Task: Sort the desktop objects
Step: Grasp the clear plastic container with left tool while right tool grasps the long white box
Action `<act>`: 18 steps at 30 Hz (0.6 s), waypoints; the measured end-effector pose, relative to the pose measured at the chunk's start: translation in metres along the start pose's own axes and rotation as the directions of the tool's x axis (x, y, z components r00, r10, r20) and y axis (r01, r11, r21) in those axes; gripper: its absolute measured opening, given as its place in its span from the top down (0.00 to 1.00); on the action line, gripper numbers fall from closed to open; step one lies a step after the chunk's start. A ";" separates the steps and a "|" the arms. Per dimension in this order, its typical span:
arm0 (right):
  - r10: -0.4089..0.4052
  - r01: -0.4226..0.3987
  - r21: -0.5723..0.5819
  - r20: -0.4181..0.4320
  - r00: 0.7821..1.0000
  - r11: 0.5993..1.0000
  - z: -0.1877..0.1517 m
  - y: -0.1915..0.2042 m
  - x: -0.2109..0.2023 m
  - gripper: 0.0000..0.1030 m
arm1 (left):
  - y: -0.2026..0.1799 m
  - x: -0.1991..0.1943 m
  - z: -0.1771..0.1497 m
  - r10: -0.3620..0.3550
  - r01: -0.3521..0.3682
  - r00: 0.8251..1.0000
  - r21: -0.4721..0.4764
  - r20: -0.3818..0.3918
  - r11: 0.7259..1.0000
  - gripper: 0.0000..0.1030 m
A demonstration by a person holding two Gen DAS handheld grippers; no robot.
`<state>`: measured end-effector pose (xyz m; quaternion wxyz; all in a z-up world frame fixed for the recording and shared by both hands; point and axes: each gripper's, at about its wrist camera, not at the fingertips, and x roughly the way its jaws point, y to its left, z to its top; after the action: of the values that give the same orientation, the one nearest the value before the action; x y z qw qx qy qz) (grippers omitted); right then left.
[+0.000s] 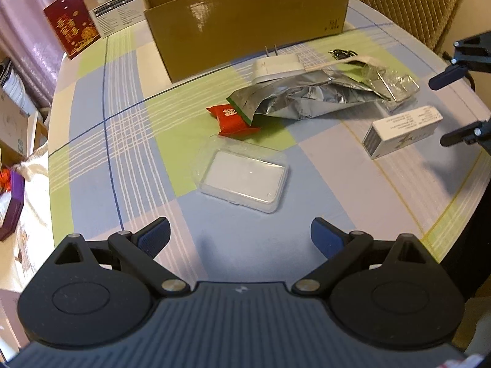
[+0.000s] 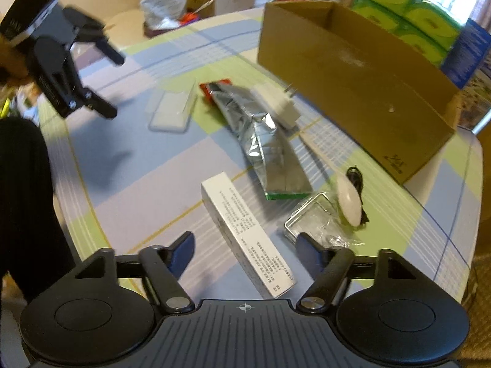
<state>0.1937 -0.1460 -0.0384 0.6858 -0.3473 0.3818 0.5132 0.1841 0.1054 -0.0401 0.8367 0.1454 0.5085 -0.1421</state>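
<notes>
Your carton point(image 2: 353, 70) stands open at the far edge of the tabletop point(image 1: 129, 165); the part of its inside you can see from the right wrist looks bare, though the near wall hides the floor. The clear case point(image 1: 242, 176) lies shut, just ahead of your left gripper point(image 1: 241, 239), whose jaws are wide apart and hold nothing. Past the case lies the red packet point(image 1: 231, 119), its end touching the mouth of the foil bag point(image 1: 303, 98). Your right gripper point(image 2: 244, 250) is also wide open and empty, its jaws either side of the white box point(image 2: 245, 230), which lies near the tabletop's near edge. Bare cloth spreads left of the case. Only the right wrist shows the white oval point(image 2: 348, 199) on a black cord point(image 2: 357, 181), beside a clear tray point(image 2: 316, 214). The charger point(image 1: 276, 67) lies between bag and carton.
</notes>
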 end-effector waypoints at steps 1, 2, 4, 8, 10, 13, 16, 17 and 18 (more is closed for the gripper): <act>0.006 -0.006 -0.015 -0.009 1.000 1.000 0.001 -0.001 0.003 0.40 | -0.001 0.003 0.001 -0.003 0.003 1.000 0.012 -0.002 1.000 0.07; 0.010 -0.010 -0.027 -0.018 1.000 1.000 0.001 -0.002 0.006 0.42 | -0.001 0.005 0.002 -0.004 0.004 1.000 0.020 -0.004 1.000 0.07; 0.023 -0.024 -0.041 -0.033 0.999 0.999 0.001 -0.004 0.011 0.46 | 0.000 0.010 0.004 -0.006 0.007 1.000 0.029 -0.013 1.000 0.07; 0.061 -0.067 -0.070 -0.074 0.995 0.995 0.003 -0.006 0.024 0.53 | 0.002 0.021 0.008 -0.022 0.023 1.000 0.039 -0.023 0.999 0.07; 0.046 -0.054 -0.097 -0.082 0.996 0.994 0.006 -0.006 0.030 0.54 | 0.003 0.028 0.009 -0.029 0.030 0.999 0.046 -0.026 0.998 0.07; 0.047 -0.058 -0.104 -0.104 0.993 0.993 0.010 -0.007 0.041 0.56 | 0.006 0.037 0.012 -0.031 0.033 0.999 0.051 -0.034 0.998 0.07; 0.049 -0.064 -0.116 -0.128 0.991 0.991 0.014 -0.006 0.052 0.65 | 0.012 0.047 0.016 -0.041 0.043 0.998 0.053 -0.038 0.998 0.07; 0.049 -0.065 -0.116 -0.136 0.989 0.991 0.015 -0.006 0.055 0.68 | 0.013 0.049 0.017 -0.046 0.048 0.998 0.055 -0.037 0.997 0.07; 0.055 -0.071 -0.113 -0.140 0.989 0.991 0.017 -0.006 0.057 0.70 | 0.014 0.052 0.019 -0.050 0.052 0.998 0.057 -0.036 0.997 0.07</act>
<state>0.2125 -0.1076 -0.0804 0.6197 -0.4092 0.4077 0.5313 0.2282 0.1064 -0.0767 0.8192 0.1593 0.5222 -0.1755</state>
